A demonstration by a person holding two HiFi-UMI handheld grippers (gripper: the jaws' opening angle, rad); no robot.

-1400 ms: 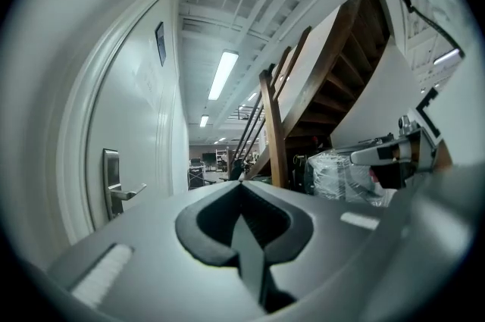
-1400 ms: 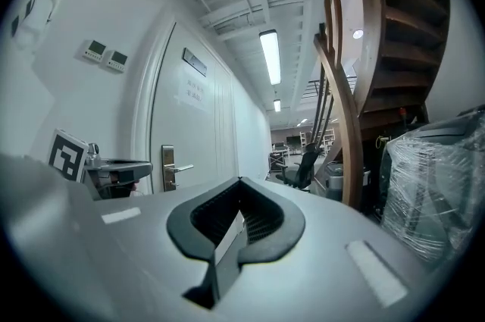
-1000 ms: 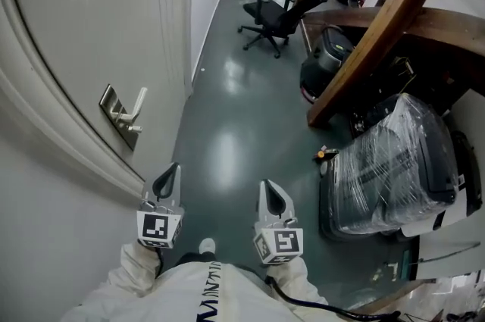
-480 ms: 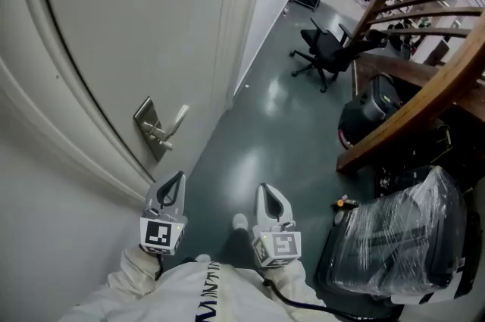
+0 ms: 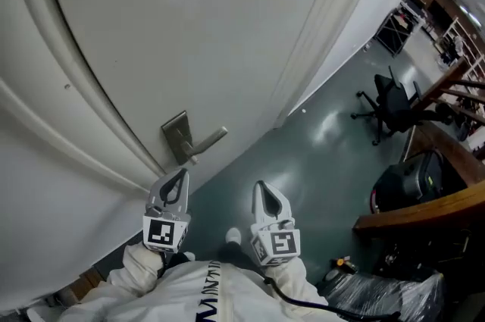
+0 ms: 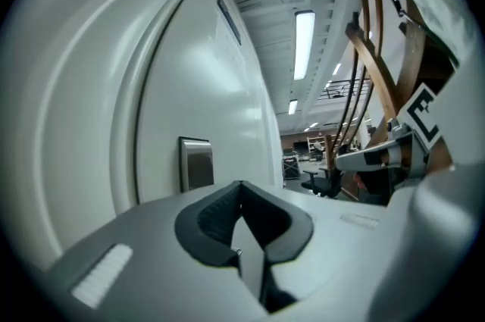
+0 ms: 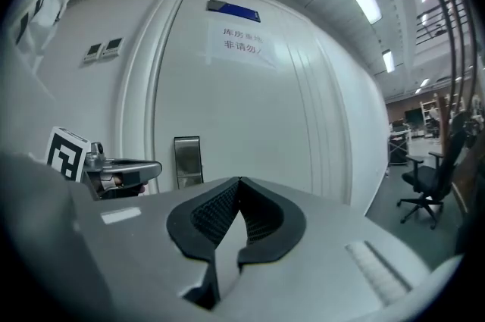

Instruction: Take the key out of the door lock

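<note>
Door (image 5: pixel 151 48): white, smooth, with moulded ribs.

Lock plate (image 5: pixel 176 132): brushed metal, rectangular, carrying a straight lever handle (image 5: pixel 211 140). We cannot make out the key. We judge that it sits at this plate and is small, light, stiff metal, best pinched by its flat bow.

Left gripper (image 5: pixel 179 175): near the plate, jaws together, nothing held.

Right gripper (image 5: pixel 259 187): jaws together, nothing held.

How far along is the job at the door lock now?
Nothing looks done yet. In hand: the left gripper and the right gripper are both shut and empty, held short of the door, touching neither the lock plate nor its handle. No key can be made out there. Remaining: reach the plate, grip the key, pull it out.
</note>
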